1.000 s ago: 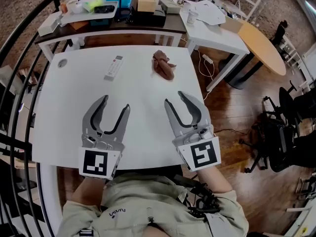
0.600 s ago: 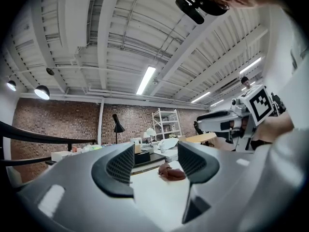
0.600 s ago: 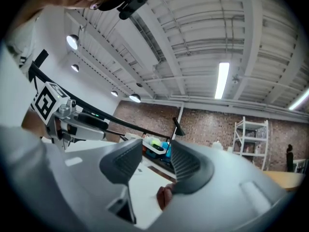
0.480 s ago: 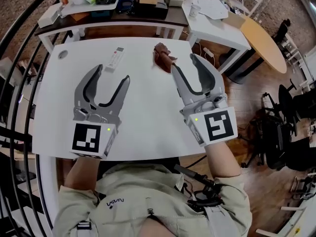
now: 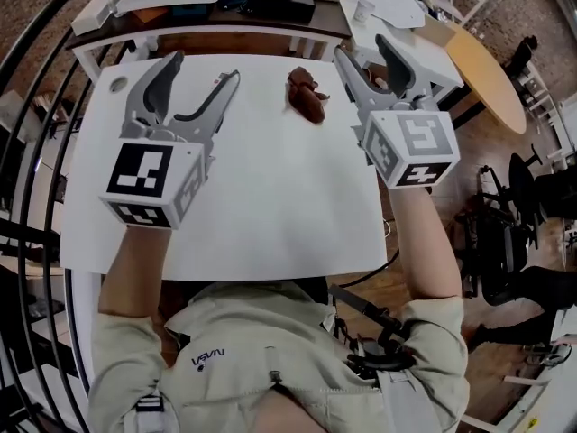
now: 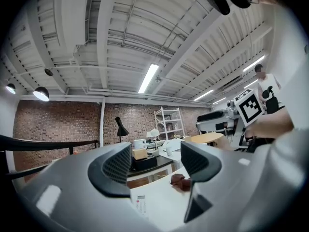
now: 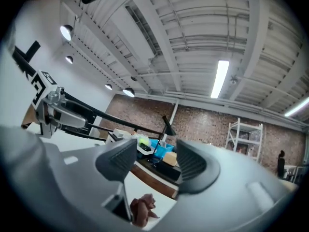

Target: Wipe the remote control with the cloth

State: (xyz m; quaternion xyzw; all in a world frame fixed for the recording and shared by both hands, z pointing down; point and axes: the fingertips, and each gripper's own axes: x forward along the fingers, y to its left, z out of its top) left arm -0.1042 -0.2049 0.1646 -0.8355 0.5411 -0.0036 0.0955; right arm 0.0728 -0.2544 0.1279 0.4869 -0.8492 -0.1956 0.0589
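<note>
A crumpled brown cloth (image 5: 306,96) lies near the far edge of the white table (image 5: 270,197); it also shows low in the left gripper view as the cloth (image 6: 181,181) and in the right gripper view as the cloth (image 7: 142,208). The white remote control (image 6: 140,204) lies on the table left of the cloth. In the head view my raised left gripper (image 5: 200,69) hides it. My right gripper (image 5: 362,48) hangs in the air to the right of the cloth. Both grippers are open. Their jaws have just been opening, with nothing between them.
Behind the white table stands a dark table (image 5: 216,25) loaded with boxes and trays. A white desk (image 5: 397,7) and a round wooden table (image 5: 487,79) stand at the back right. A black railing (image 5: 36,79) curves along the left side.
Both grippers have risen and moved toward the far side of the table, and their jaws stand wider apart. The left gripper now covers the remote in the head view.
</note>
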